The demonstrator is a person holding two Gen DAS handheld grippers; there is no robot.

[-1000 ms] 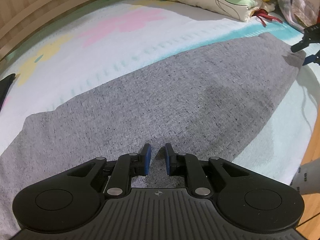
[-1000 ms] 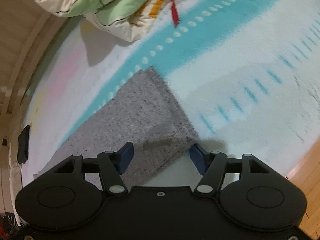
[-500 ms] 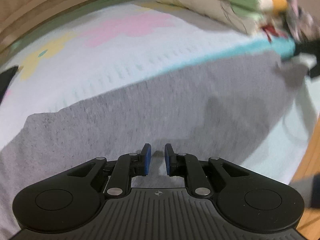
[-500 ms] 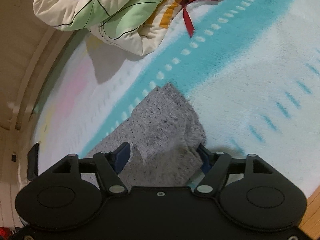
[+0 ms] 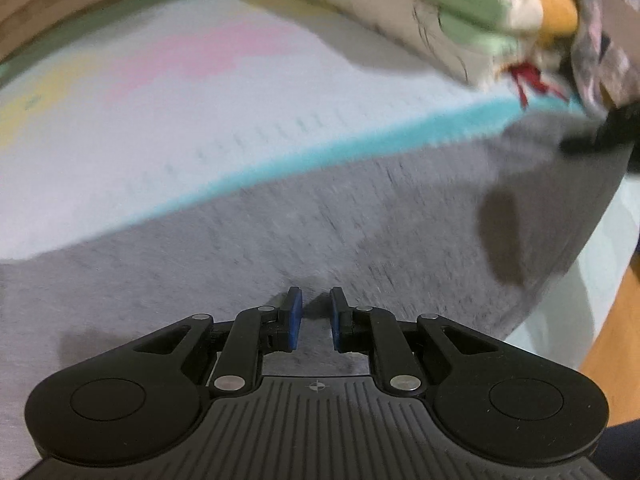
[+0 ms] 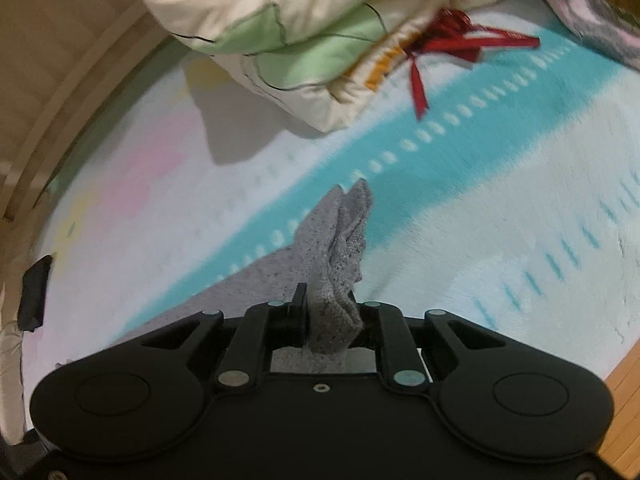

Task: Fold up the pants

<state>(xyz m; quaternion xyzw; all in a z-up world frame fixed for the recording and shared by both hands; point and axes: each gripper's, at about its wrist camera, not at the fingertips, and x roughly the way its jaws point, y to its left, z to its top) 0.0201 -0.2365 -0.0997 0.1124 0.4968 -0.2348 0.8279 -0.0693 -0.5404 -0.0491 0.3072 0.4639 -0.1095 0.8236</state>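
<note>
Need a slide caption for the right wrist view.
Right gripper, its jaws just closed, pinches a bunched corner of the grey pants above the striped bedsheet.

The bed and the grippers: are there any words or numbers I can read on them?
None can be read.
The gray pants, the striped bed cover and the folded quilt bear no lettering.
The left gripper bears only a small crosshair mark, no words.

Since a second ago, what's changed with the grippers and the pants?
The right gripper, its jaws just closing, has pinched the corner of the grey pants and lifted it off the bedspread. The left gripper stays nearly shut over the pants, slid toward the folded quilt.
</note>
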